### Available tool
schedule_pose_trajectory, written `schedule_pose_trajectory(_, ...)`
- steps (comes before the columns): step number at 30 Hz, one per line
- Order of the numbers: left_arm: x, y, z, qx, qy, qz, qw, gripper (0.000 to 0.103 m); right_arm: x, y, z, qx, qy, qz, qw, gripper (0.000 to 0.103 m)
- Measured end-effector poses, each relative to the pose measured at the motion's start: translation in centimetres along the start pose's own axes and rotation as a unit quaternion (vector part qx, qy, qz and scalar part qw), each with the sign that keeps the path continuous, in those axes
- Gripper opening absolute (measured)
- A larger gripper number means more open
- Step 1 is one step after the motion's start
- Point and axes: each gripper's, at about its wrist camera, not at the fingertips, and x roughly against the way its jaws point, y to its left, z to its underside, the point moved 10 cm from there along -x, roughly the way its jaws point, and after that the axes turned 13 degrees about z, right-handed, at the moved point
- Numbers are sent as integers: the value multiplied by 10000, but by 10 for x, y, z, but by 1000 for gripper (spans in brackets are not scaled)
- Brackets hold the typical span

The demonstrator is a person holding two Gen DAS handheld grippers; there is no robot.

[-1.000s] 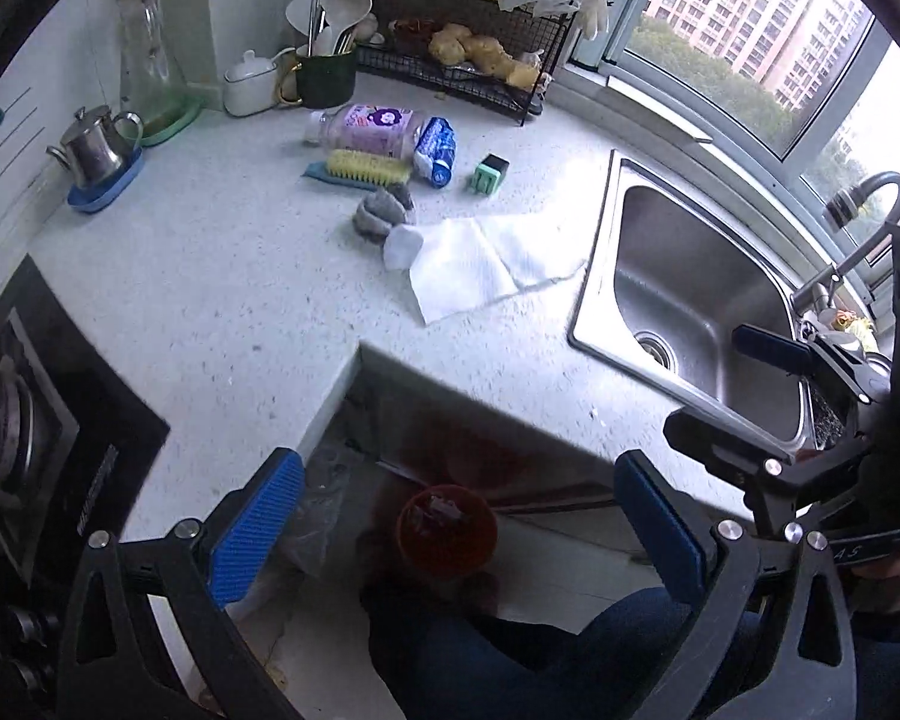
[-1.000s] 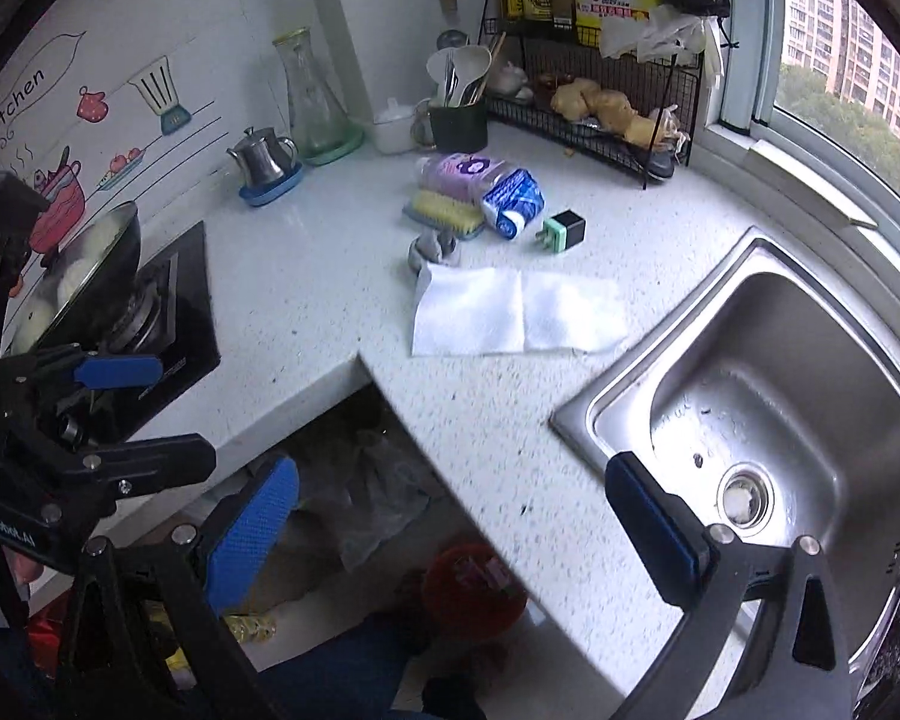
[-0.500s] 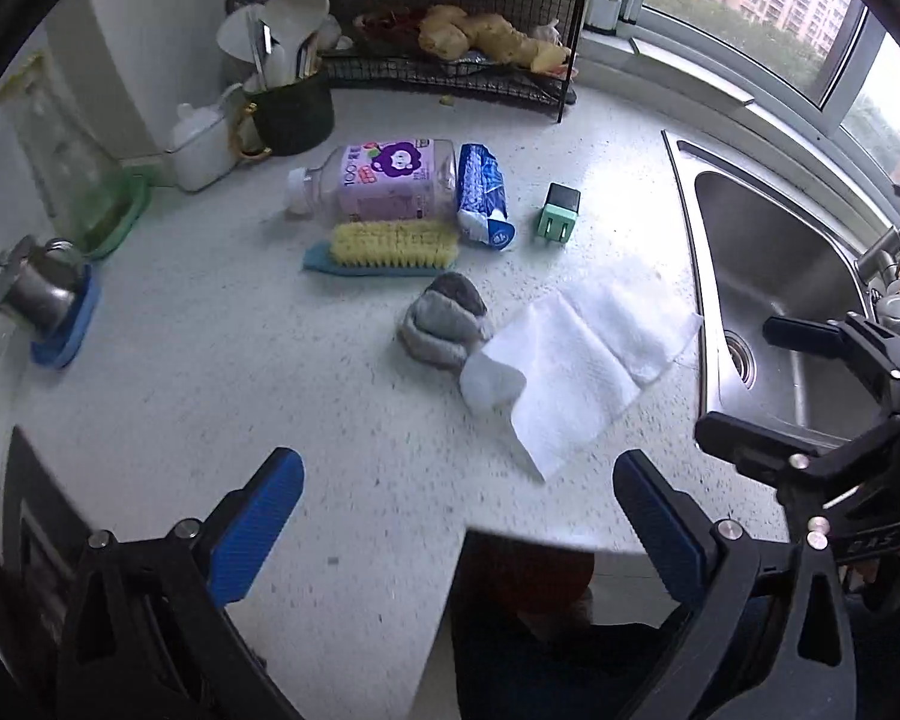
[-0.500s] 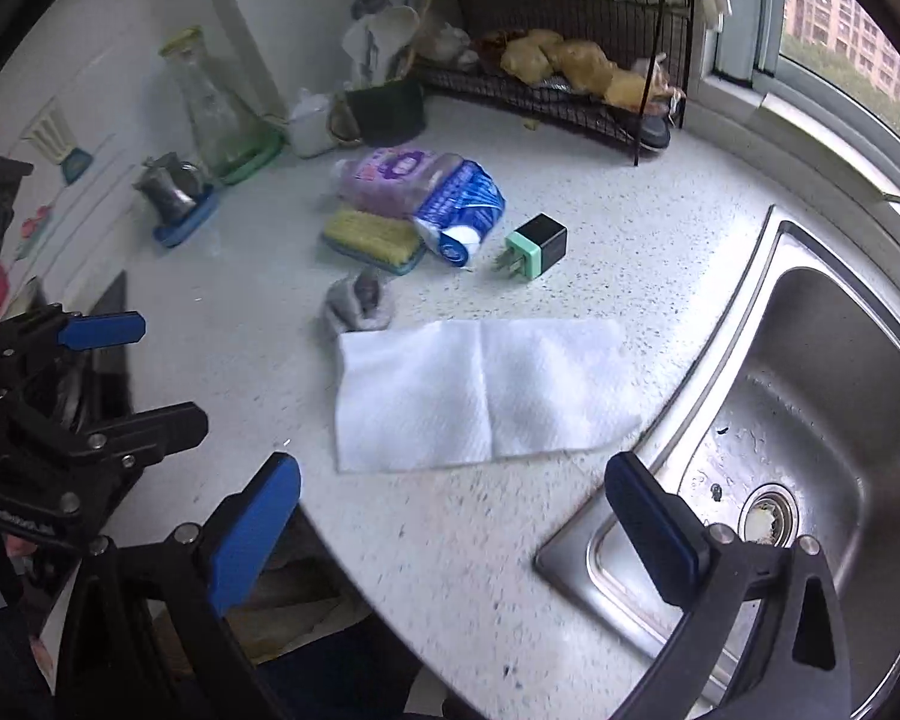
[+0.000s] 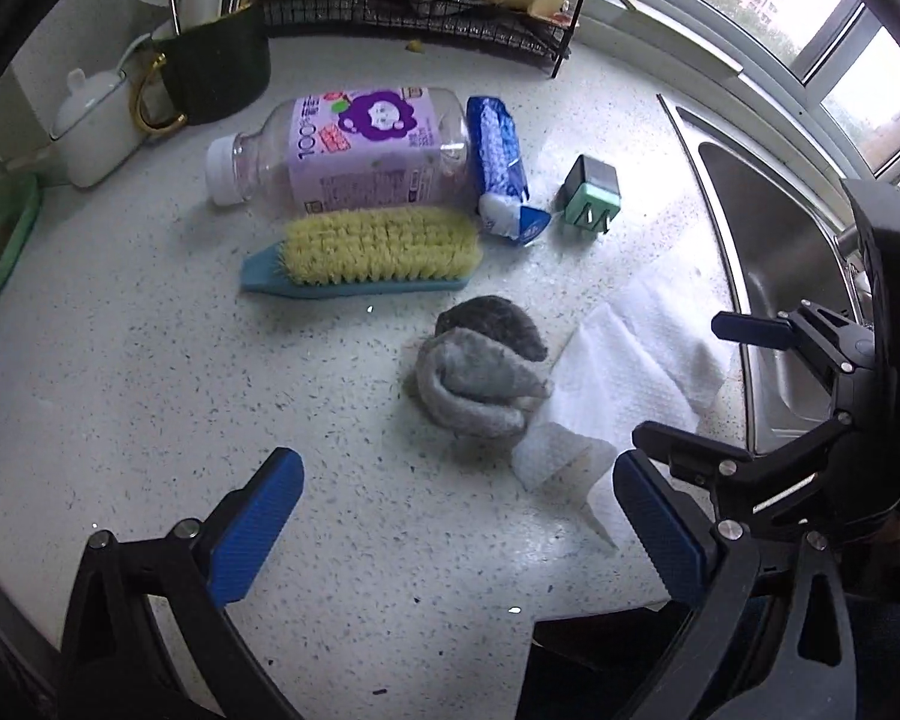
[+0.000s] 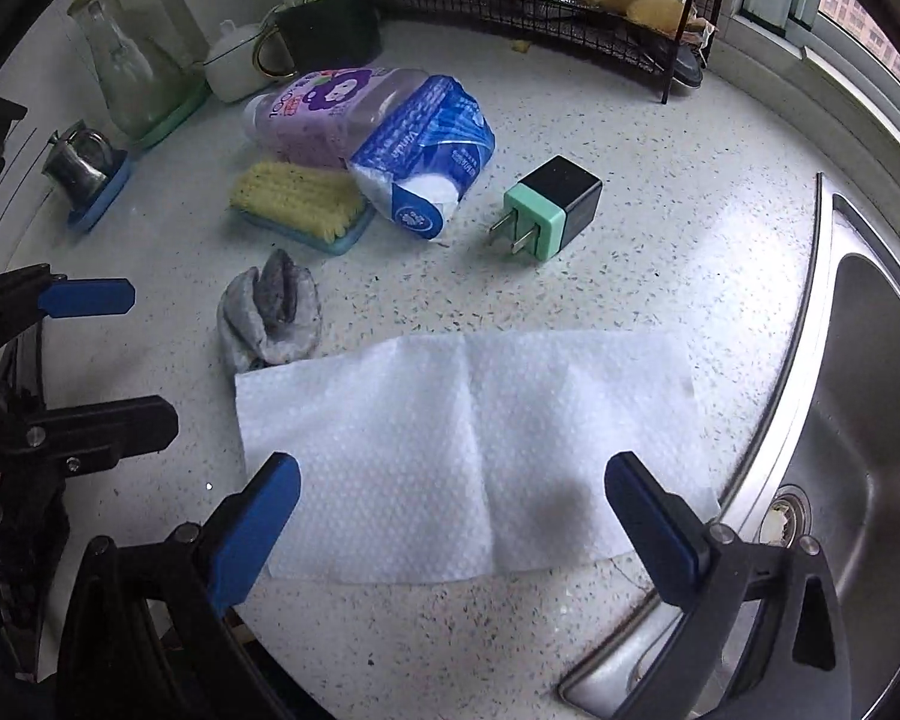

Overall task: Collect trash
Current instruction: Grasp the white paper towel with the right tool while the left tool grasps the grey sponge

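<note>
Both claws are spread wide and hold nothing. Seen from its own camera, the left claw hangs above the speckled white counter, with its blue pads on either side of a bare patch just in front of a rolled grey sock. The right claw hangs low over the near edge of a white paper towel, and its two blue pads stand over the towel's left and right parts.

The paper towel lies flat on the counter, unfolded, with a crease down the middle. Its right edge comes close to the rim of the steel sink. Its left corner touches the sock.

Behind the sock lies a scrub brush with yellow bristles and a blue base. Behind the brush a plastic bottle with a purple label lies on its side, and a blue tissue pack rests against it. A black and green plug adapter sits alone to the right of the tissue pack, apart from the towel. A dark mug with utensils and a wire rack stand at the back.
</note>
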Motion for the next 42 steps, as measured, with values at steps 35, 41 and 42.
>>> schedule_pose_trajectory(35, -7, 13, -12, -224, 184, 413, 9987, 103, 43, -6, -5, -762, 197, -157, 9968, 5)
schedule_pose_trajectory(41, -25, -4, -23, -470, 253, 493, 9974, 103, 61, -30, -8, -978, 65, 51, 9952, 5)
schedule_pose_trajectory(42, -28, -5, -24, -495, 282, 467, 9973, 103, 62, -35, -8, -1046, 60, 56, 9945, 5)
